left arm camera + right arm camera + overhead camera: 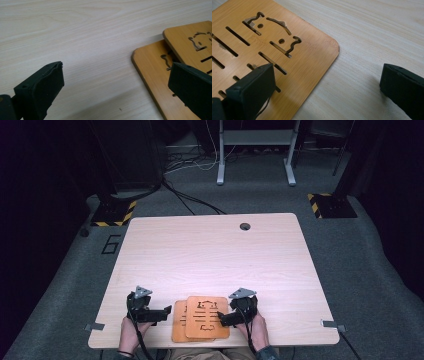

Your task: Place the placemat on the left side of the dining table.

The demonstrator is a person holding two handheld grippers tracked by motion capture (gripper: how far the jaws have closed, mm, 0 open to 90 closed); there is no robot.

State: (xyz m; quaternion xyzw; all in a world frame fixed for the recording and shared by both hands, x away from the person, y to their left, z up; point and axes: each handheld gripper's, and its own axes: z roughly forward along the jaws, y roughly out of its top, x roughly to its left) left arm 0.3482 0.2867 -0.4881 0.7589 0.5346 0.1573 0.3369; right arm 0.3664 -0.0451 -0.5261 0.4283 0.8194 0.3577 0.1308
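Observation:
Two flat wooden trivets with cut-out slots lie stacked near the table's front edge; the upper trivet [206, 317] [272, 50] [192, 42] sits askew over the lower trivet [178, 322] [155, 72]. My left gripper [167, 311] [117, 85] rests just left of the stack, open, one jaw above the lower trivet's corner. My right gripper [223, 319] [327, 87] is at the stack's right edge, open, straddling the upper trivet's corner. Neither holds anything.
The pale wooden table [210, 260] has a cable hole [244, 226] near its far edge. Beyond it stand a white desk frame [255, 155], cables on grey carpet and two hazard-striped base plates [114, 214] [331, 205].

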